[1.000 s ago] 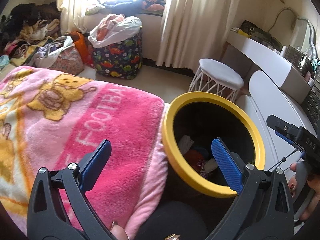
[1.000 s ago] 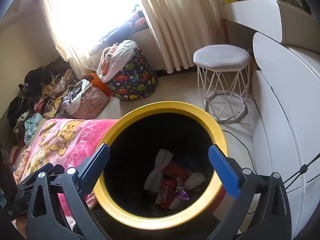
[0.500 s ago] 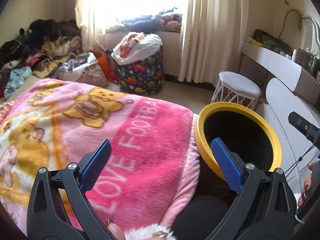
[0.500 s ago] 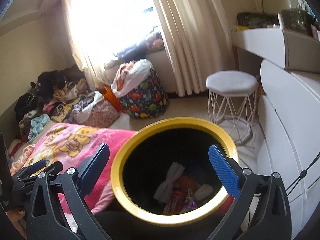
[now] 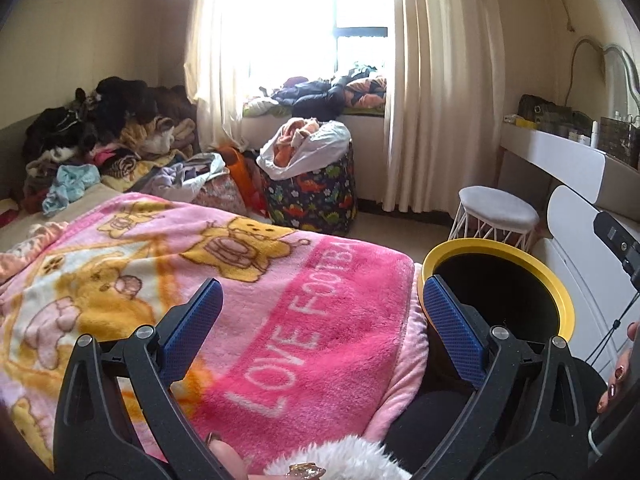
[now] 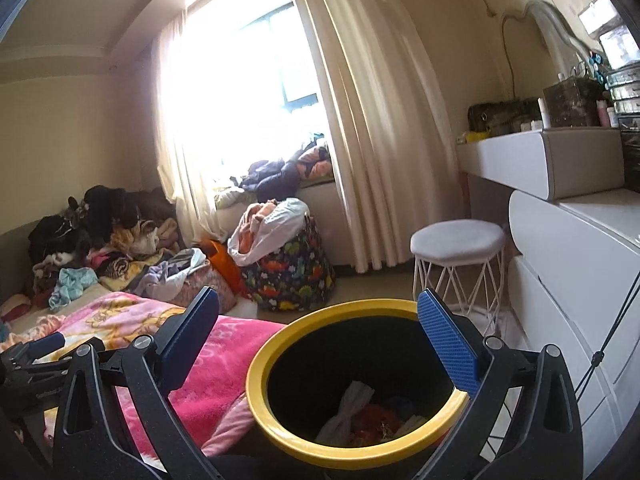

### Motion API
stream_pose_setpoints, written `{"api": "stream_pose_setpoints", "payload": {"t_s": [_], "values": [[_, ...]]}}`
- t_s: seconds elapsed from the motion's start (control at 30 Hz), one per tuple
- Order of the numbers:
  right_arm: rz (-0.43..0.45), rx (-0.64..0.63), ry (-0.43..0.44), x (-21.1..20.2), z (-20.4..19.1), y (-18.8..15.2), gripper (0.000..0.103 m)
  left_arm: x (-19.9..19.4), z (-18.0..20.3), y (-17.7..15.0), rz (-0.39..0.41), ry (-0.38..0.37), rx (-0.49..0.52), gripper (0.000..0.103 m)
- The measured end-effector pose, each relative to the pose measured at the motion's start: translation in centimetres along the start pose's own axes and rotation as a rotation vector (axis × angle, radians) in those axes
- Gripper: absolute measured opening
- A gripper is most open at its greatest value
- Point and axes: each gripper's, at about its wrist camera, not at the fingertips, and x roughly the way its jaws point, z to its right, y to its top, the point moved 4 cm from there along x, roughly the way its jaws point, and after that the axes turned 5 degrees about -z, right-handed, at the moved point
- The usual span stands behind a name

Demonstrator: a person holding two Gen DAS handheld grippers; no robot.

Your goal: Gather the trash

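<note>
A black trash bin with a yellow rim (image 6: 264, 412) stands beside the bed; it also shows in the left wrist view (image 5: 560, 292). Inside it lie crumpled white paper (image 6: 348, 404) and red wrappers (image 6: 372, 420). My right gripper (image 6: 320, 336) is open and empty, above and behind the bin's mouth. My left gripper (image 5: 322, 322) is open and empty, over the pink blanket (image 5: 280, 320) just left of the bin. The left gripper's tip also shows at the left of the right wrist view (image 6: 44, 344).
A white stool (image 6: 456, 244) stands behind the bin. White drawers and a dresser (image 6: 580, 264) run along the right. A dinosaur-print bag (image 5: 312, 196) and piles of clothes (image 5: 100, 136) lie on the floor by the window and curtains (image 5: 440, 80).
Both grippers have drawn back and tilted up. The bin sits lower and smaller in both views, and more of the room and blanket shows. Both stay open and empty.
</note>
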Motion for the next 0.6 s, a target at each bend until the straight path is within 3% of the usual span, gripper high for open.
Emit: {"api": "stream_pose_setpoints", "payload": {"t_s": [0.27, 0.6], "values": [[0.067, -0.082, 0.011, -0.8, -1.3, -0.8, 0.097, -0.3, -0.1, -0.4, 0.007, -0.017, -0.010, 0.092], [0.045, -0.095, 0.019, -0.3, -1.8, -1.2, 0.097, -0.4, 0.5, -0.6, 0.012, -0.031, -0.010, 0.092]]}}
